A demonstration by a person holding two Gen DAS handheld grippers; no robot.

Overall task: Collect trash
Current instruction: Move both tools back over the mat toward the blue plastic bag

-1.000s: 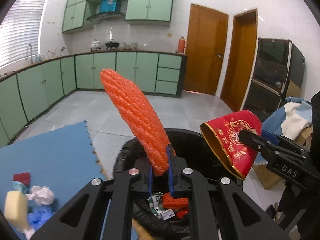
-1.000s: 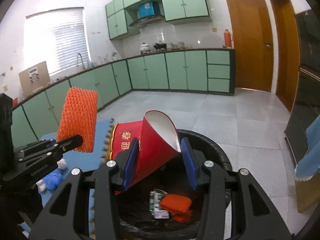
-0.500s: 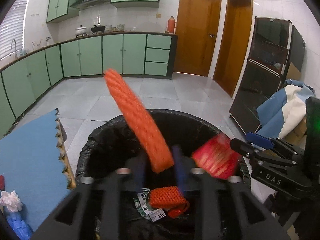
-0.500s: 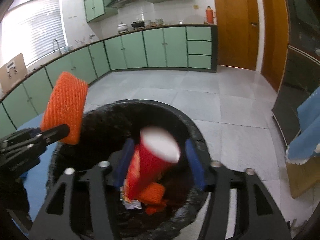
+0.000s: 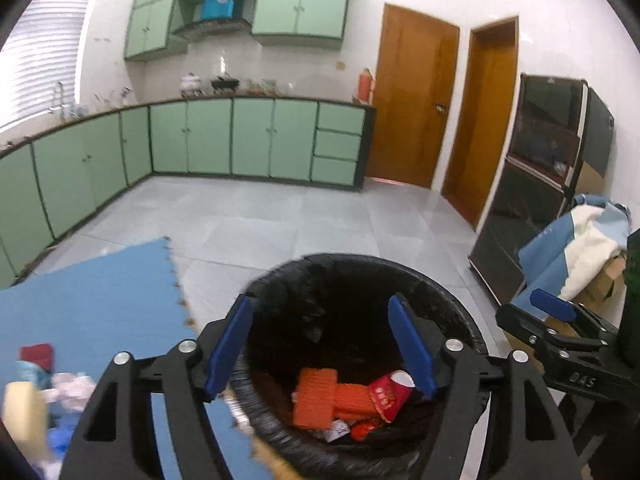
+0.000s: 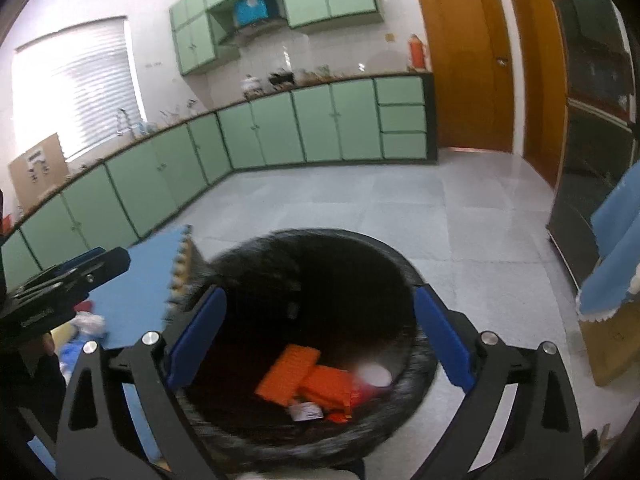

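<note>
A round bin with a black liner stands on the floor below both grippers. Inside lie orange foam nets and a red paper cup among other scraps. My left gripper is open and empty above the bin. My right gripper is open and empty above the bin too; it also shows at the right edge of the left wrist view.
A blue foam mat lies left of the bin with more trash on it: white tissue, a red scrap, a yellow sponge. Green cabinets line the walls. A black cabinet and cloth-covered boxes stand right.
Both grippers opened. The orange foam net dropped from the left gripper and the red cup from the right; both now lie in the bin.
</note>
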